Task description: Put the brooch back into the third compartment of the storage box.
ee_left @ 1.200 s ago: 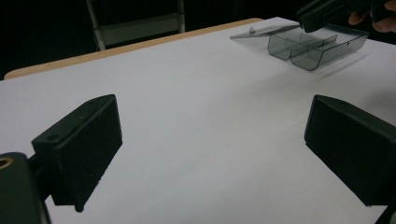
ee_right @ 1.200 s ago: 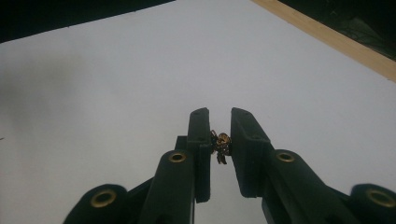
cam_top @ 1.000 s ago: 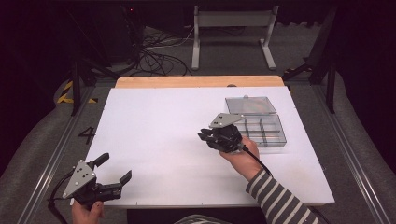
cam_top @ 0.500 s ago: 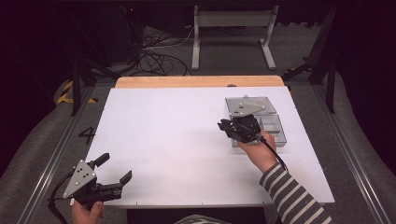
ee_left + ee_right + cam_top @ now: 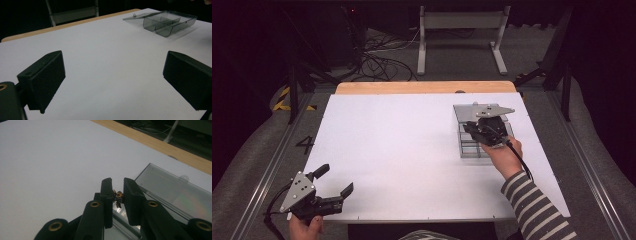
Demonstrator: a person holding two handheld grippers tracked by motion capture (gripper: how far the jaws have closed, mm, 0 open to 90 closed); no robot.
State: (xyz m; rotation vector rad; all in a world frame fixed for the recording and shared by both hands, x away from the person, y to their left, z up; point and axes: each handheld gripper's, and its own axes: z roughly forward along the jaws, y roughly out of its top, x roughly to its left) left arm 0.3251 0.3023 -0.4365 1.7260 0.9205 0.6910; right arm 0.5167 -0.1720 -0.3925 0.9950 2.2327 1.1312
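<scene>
My right gripper [image 5: 471,128] hovers over the left part of a clear grey compartment box [image 5: 468,150] at the table's right. In the right gripper view its jaws [image 5: 117,185] are shut on a small brass and black part [image 5: 118,198], held just above the box, whose open lid [image 5: 175,192] lies flat behind. My left gripper [image 5: 336,180] rests near the front left corner of the white tabletop [image 5: 402,150], wide open with nothing between its fingers [image 5: 42,80]. The box [image 5: 167,23] shows far off in the left gripper view.
A wooden strip [image 5: 422,87] runs along the table's far edge. Beyond it stand a metal stand [image 5: 459,35] and loose cables [image 5: 382,55] on the floor. Metal rails [image 5: 267,170] flank the table.
My right gripper has moved right and away from me, from the middle of the table to above the box, still shut. The left gripper has stayed put.
</scene>
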